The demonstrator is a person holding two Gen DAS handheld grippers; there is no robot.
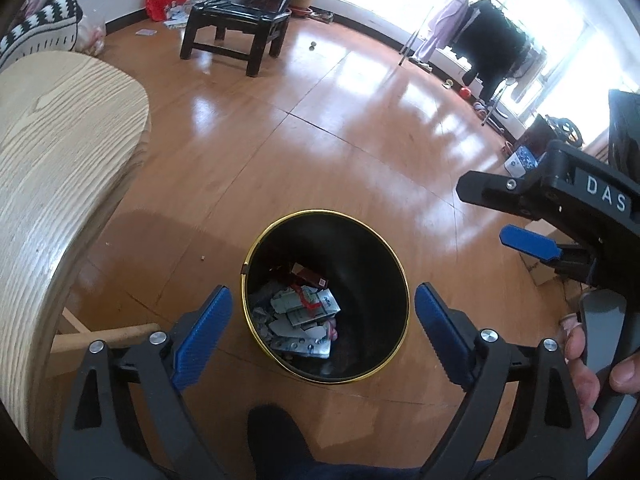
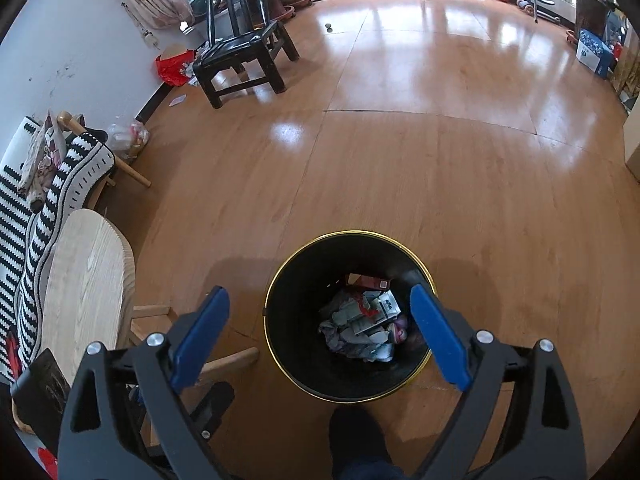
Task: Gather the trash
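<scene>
Both tongs, left tongs (image 1: 324,322) and right tongs (image 2: 320,330), gape wide and empty above the bin (image 1: 256,240) holding trash (image 1: 304,312). Only the left view shows the hand (image 1: 588,364) gripping the downward-tilted right tongs.

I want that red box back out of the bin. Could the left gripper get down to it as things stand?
Probably yes. The left gripper is open and empty above the bin, which has no lid, and the red box lies on top of the trash with nothing covering it.
</scene>
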